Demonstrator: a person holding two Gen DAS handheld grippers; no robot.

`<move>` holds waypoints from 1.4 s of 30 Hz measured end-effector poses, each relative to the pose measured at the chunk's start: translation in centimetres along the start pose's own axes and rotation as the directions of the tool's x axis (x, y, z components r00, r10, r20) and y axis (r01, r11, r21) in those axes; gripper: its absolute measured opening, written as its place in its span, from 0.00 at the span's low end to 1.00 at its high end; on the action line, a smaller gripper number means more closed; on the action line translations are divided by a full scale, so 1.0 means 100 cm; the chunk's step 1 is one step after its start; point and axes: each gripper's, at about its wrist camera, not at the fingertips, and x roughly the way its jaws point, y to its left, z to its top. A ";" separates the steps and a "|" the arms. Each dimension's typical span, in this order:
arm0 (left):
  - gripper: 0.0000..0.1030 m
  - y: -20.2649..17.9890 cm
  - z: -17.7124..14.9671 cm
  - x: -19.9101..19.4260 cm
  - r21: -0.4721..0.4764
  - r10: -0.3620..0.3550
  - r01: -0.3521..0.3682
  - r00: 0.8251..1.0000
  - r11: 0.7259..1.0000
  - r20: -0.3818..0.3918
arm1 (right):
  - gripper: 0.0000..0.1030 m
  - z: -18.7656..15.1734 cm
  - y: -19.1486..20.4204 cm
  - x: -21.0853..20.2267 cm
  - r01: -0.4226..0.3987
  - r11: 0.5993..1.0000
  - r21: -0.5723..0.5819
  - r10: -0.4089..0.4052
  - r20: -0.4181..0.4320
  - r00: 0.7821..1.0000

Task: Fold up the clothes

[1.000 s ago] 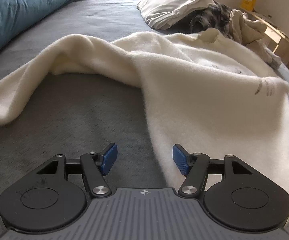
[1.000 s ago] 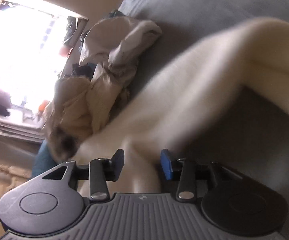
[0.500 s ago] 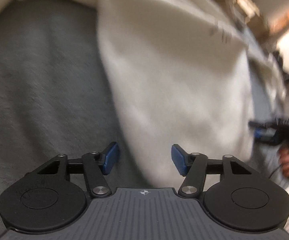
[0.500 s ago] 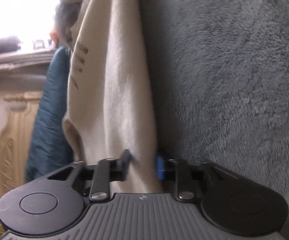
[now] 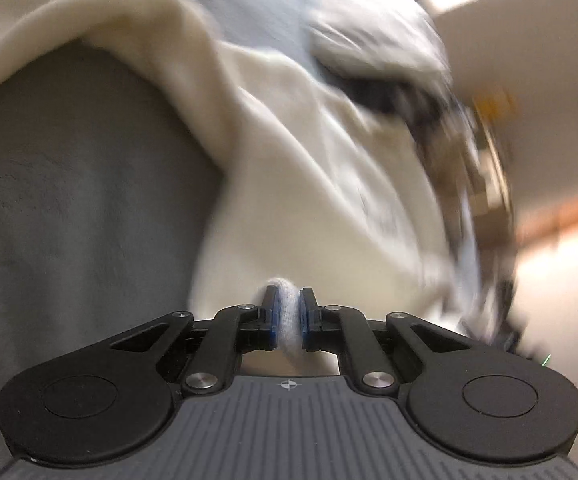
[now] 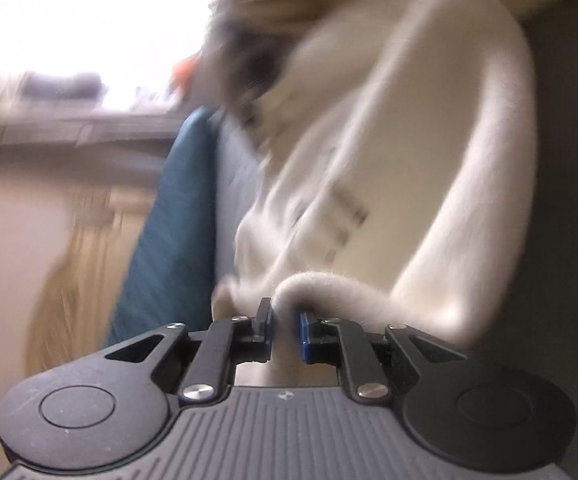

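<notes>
On the grey bed cover (image 5: 69, 208) lies the cream sweater (image 5: 309, 184), spreading from the left gripper (image 5: 287, 314) up toward twelve and ten o'clock in the left wrist view. That gripper's jaws have just been closing and now pinch a bunched edge of the fleece between the blue pads. In the right wrist view the right gripper (image 6: 285, 330) has likewise just been closing, and a rolled hem of the cream sweater (image 6: 389, 184) sits between its pads, with the body running up to one o'clock beside a blue pillow (image 6: 169, 240) at nine. To fold well, both grips should likely stay firm, rise together to equal height, keep the held edge taut, and avoid dragging the blurred clothes pile (image 5: 389, 64) at one o'clock.
</notes>
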 end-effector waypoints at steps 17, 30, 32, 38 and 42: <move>0.33 -0.023 -0.024 -0.031 0.338 0.148 -0.231 0.956 0.912 0.253 | 0.44 -0.064 0.076 0.011 0.359 0.629 -0.689 -0.243 0.265 0.933; 0.38 -0.058 -0.042 0.016 0.566 0.207 -0.355 0.928 0.744 0.309 | 0.35 -0.169 0.057 0.096 0.572 -0.125 -0.811 -0.299 0.581 0.757; 0.38 -0.059 -0.044 0.025 0.579 0.219 -0.369 0.924 0.727 0.314 | 0.34 -0.175 0.059 0.095 0.596 -0.132 -0.792 -0.286 0.607 0.742; 0.39 -0.058 -0.050 0.037 0.586 0.213 -0.378 0.919 0.717 0.332 | 0.28 -0.179 0.060 0.092 0.629 -0.160 -0.761 -0.270 0.647 0.713; 0.42 -0.059 -0.051 0.039 0.593 0.209 -0.398 0.908 0.700 0.362 | 0.28 -0.181 0.058 0.102 0.602 -0.188 -0.776 -0.282 0.630 0.723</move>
